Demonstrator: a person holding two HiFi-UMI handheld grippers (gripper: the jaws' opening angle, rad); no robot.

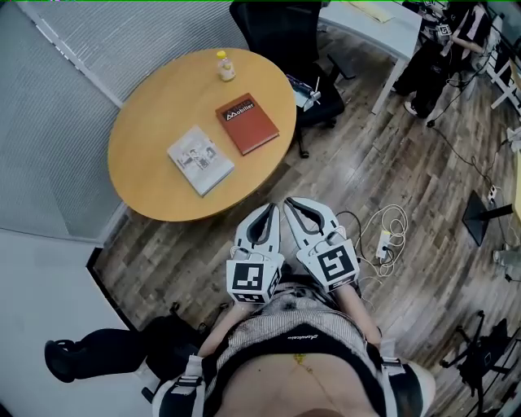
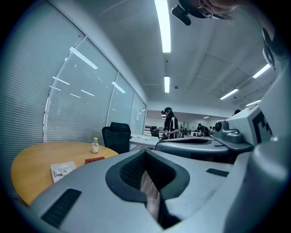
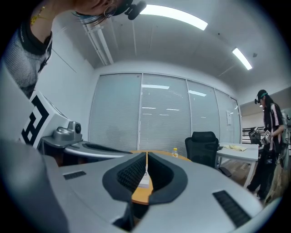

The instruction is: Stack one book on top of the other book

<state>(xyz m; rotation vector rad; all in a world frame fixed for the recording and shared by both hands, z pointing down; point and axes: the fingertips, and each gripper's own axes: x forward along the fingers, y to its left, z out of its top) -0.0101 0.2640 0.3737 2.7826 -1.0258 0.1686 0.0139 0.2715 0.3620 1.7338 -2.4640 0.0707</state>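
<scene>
Two books lie apart on the round wooden table (image 1: pixel 155 106): a red book (image 1: pixel 247 123) on its right side and a white book (image 1: pixel 200 159) with drawings on its cover nearer the front edge. In the left gripper view the white book (image 2: pixel 62 169) and the red book (image 2: pixel 94 159) show small at the left. My left gripper (image 1: pixel 271 210) and right gripper (image 1: pixel 290 204) hang side by side in front of my body, short of the table's near edge, both shut and empty. In the right gripper view the white book (image 3: pixel 144 181) shows through the slit of the jaws.
A small yellow-capped bottle (image 1: pixel 225 66) stands at the table's far edge. A black office chair (image 1: pixel 281 32) sits behind the table. A white desk (image 1: pixel 383 24) and a person in black (image 1: pixel 440 49) are at the far right. Cables and a power strip (image 1: pixel 383 236) lie on the wooden floor.
</scene>
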